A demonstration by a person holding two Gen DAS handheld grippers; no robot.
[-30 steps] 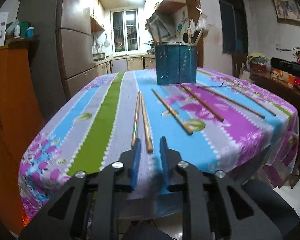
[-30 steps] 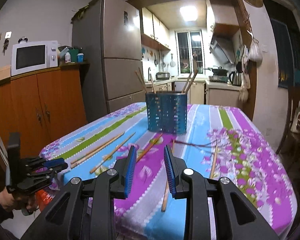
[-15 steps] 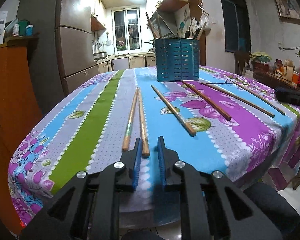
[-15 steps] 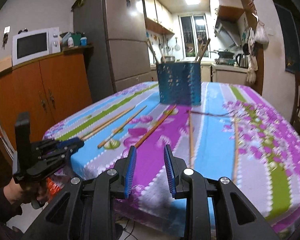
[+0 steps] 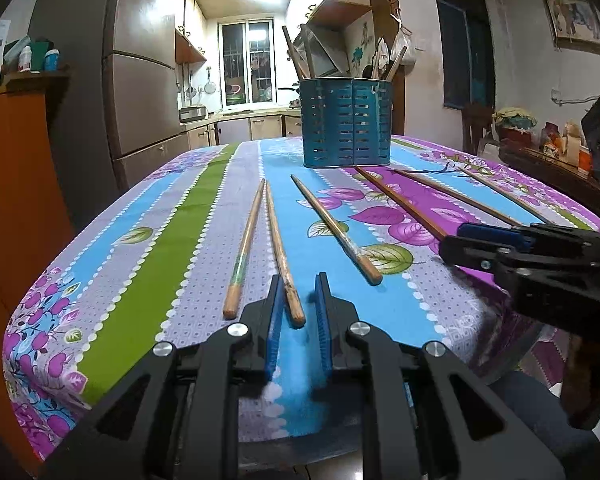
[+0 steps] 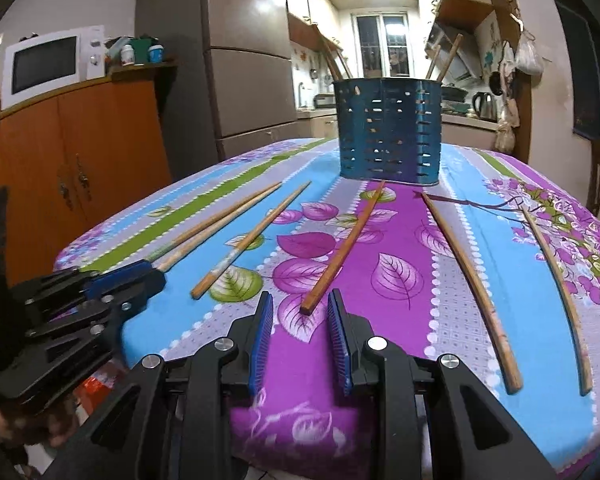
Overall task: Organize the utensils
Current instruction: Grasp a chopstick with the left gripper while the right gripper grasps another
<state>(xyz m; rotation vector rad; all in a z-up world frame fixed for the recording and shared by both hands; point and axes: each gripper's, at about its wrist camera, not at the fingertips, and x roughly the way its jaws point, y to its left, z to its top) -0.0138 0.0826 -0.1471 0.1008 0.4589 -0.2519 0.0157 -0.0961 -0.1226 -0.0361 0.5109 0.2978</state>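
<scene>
Several wooden chopsticks lie loose on the flowered tablecloth in front of a blue perforated holder [image 5: 346, 124] [image 6: 390, 132], which has more sticks standing in it. My left gripper [image 5: 298, 308] sits at the table's near edge, its jaws a narrow gap apart. The butt of one pale chopstick [image 5: 280, 248] lies between them, against the left pad [image 5: 275, 312] and clear of the right one. My right gripper [image 6: 300, 318] is open, and the end of a reddish chopstick [image 6: 344, 248] rests just ahead of its fingertips. Each gripper shows in the other's view: the right gripper [image 5: 460, 240] and the left gripper [image 6: 140, 276].
Another chopstick [image 5: 244, 248] lies right beside the pale one, and a third [image 5: 336, 228] lies a hand's width to the right. Two long sticks [image 6: 472, 280] [image 6: 556, 280] lie right of the right gripper. An orange cupboard [image 6: 100, 152] and a fridge [image 6: 244, 60] stand past the table's left edge.
The right gripper dropped and came in low over the near edge, up to the reddish chopstick's end. The left gripper barely moved; its jaws narrowed slightly around the pale chopstick's butt.
</scene>
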